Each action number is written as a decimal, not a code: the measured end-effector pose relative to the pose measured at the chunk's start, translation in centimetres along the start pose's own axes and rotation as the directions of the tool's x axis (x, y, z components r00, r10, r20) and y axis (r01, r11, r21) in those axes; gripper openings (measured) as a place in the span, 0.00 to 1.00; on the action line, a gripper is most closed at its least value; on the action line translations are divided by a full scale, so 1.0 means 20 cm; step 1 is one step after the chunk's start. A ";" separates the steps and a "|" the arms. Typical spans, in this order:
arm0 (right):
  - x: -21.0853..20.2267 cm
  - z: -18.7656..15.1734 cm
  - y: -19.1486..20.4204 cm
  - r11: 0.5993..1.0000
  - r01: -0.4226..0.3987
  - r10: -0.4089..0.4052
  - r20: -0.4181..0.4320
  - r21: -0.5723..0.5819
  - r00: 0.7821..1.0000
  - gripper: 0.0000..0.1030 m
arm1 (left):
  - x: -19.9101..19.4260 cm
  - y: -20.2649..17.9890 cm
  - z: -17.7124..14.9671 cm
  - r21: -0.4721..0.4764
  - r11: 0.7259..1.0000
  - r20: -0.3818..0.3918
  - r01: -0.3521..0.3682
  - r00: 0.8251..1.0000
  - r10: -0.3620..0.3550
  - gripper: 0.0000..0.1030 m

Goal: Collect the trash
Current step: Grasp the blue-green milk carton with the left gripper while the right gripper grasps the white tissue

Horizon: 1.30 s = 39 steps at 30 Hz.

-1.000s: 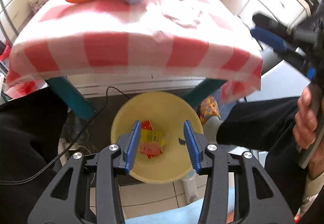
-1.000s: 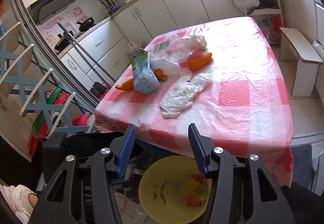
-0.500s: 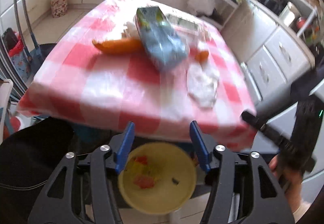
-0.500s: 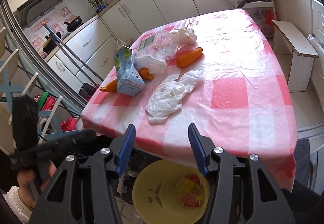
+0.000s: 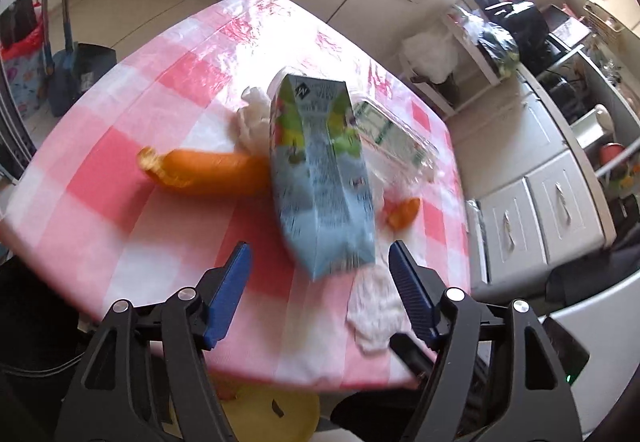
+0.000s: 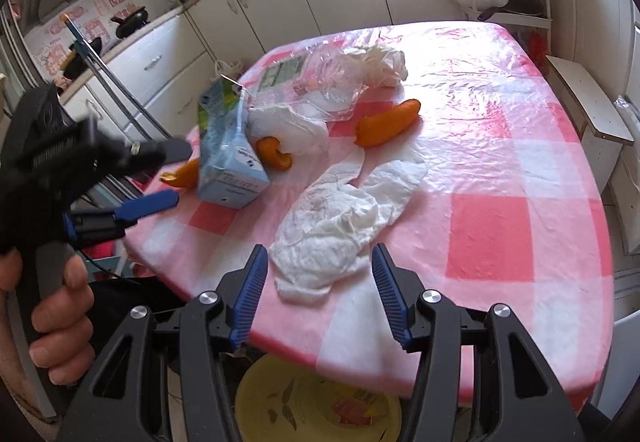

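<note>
We saw the left tongs (image 5: pixel 318 266) angled downward over the near edge of the surface (image 5: pixel 132 242), their blue jaws spread wide and having just been opening, with nothing clamped between them; the base of the blue juice carton (image 5: pixel 320 178) stood ahead in the gap, untouched. In the right wrist view the same left tongs (image 6: pixel 172 172) came in from the side, gripped by the person's left hand (image 6: pixel 52 322), their tips just beside the carton (image 6: pixel 230 158).

The right tongs (image 6: pixel 318 296) also pointed down at the surface, jaws parted about halfway and empty, with the crumpled white paper napkin (image 6: pixel 344 226) lying just beyond their tips.

Taking the carton as our mark: an orange pepper piece (image 5: pixel 208 172) lay against one side of it, a smaller orange piece (image 5: pixel 402 212) near its other side, a clear plastic tray (image 5: pixel 394 140) behind it, and another crumpled napkin (image 5: pixel 254 118) beside that. A larger orange pepper (image 6: pixel 386 126) lay well apart from the carton, beyond the flat napkin.

Below the surface's near edge sat a yellow bowl (image 6: pixel 260 406); something reddish showed in it, but we could not tell what.
</note>
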State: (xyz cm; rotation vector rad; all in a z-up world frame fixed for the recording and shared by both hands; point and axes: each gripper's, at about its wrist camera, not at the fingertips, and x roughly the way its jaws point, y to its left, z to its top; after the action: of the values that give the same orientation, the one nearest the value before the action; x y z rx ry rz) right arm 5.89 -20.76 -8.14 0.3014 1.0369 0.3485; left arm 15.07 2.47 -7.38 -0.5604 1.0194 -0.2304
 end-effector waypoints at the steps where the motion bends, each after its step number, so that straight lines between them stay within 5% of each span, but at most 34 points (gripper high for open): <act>1: 0.02 0.00 0.00 1.000 0.004 -0.004 -0.009 -0.003 1.000 0.51 | 0.02 -0.01 0.01 -0.003 1.000 -0.003 -0.007 1.000 0.007 0.68; 7: 0.03 0.00 0.05 0.995 0.054 -0.055 -0.012 -0.081 0.998 0.50 | 0.17 0.00 0.10 -0.044 0.998 -0.017 -0.042 0.999 0.042 0.72; 11: 0.03 -0.01 0.07 0.991 0.073 -0.076 -0.019 -0.111 0.997 0.20 | 0.22 -0.01 0.13 -0.040 0.998 -0.017 -0.050 0.999 0.049 0.72; 14: 0.02 -0.02 0.07 0.992 0.056 -0.060 -0.030 -0.113 0.998 0.06 | 0.23 -0.02 0.15 -0.032 0.999 -0.008 -0.028 1.000 0.028 0.60; 16: 0.00 -0.04 0.07 0.992 0.046 -0.050 -0.028 -0.117 0.998 0.03 | 0.21 -0.02 0.15 -0.029 1.000 0.001 -0.008 1.000 0.008 0.40; 19: -0.04 -0.05 0.08 0.993 0.032 -0.034 -0.012 -0.112 0.999 0.01 | 0.16 -0.02 0.16 -0.013 1.000 0.025 0.023 0.999 -0.023 0.25; 25: -0.06 -0.05 0.08 0.996 -0.012 0.011 -0.009 -0.083 1.000 0.01 | 0.13 -0.03 0.16 0.025 0.999 0.012 0.031 0.999 -0.031 0.24; 26: -0.05 -0.05 0.08 0.997 -0.002 0.002 -0.005 -0.077 1.000 0.11 | 0.13 -0.03 0.17 0.020 0.999 0.011 0.030 0.999 -0.030 0.24; 27: -0.05 -0.04 0.08 0.997 0.005 -0.005 -0.002 -0.073 1.000 0.47 | 0.14 -0.02 0.18 0.014 1.000 0.006 0.020 1.000 -0.021 0.25; 29: -0.06 -0.03 0.08 0.998 0.025 -0.022 0.060 -0.052 0.998 0.71 | 0.16 -0.02 0.18 0.001 1.000 0.002 0.016 1.000 -0.016 0.32; 34: 0.04 0.01 0.11 0.997 0.042 -0.039 0.042 -0.067 0.998 0.71 | 0.21 0.01 0.19 -0.024 1.000 0.008 0.009 1.000 -0.009 0.38; 37: 0.10 0.00 0.15 0.988 0.085 -0.080 0.038 -0.131 0.996 0.55 | 0.19 0.00 0.20 -0.016 0.999 0.026 0.030 0.999 -0.030 0.27; 39: 0.11 0.00 0.18 0.975 0.119 -0.114 0.038 -0.186 0.993 0.26 | 0.16 -0.01 0.19 0.011 1.000 0.042 0.023 0.999 -0.024 0.24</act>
State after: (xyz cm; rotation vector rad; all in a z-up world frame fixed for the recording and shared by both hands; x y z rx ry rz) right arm 6.40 -16.55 -8.41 0.0747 0.9821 0.3326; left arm 19.96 2.14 -8.06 -0.5662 0.9706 -0.2435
